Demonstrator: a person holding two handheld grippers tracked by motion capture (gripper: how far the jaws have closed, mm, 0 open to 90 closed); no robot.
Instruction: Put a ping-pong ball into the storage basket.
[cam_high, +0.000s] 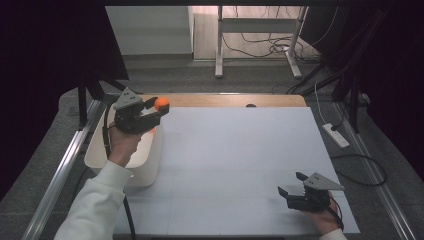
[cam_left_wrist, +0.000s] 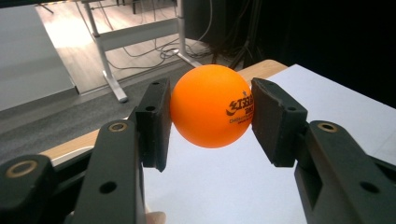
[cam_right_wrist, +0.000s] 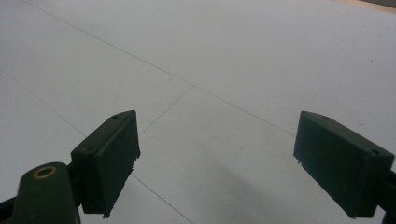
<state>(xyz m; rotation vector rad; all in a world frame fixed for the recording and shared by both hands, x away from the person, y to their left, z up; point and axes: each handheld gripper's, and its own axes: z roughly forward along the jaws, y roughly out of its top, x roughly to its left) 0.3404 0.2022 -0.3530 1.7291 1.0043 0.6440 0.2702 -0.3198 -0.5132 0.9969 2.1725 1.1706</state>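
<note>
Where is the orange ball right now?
The orange ball is pinched in the left gripper, held up at the table's far left, just past the white bin.

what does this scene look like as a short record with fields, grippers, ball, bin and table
left gripper: shut on the orange table tennis ball, one pad on each side, held above the bin's far corner
ball marking: dark print on its right side, too small to read
right gripper: open, nothing between its jaws, low over the white table top near its right front corner
white plastic bin: stands at the table's left edge
bin contents: cannot tell
</note>
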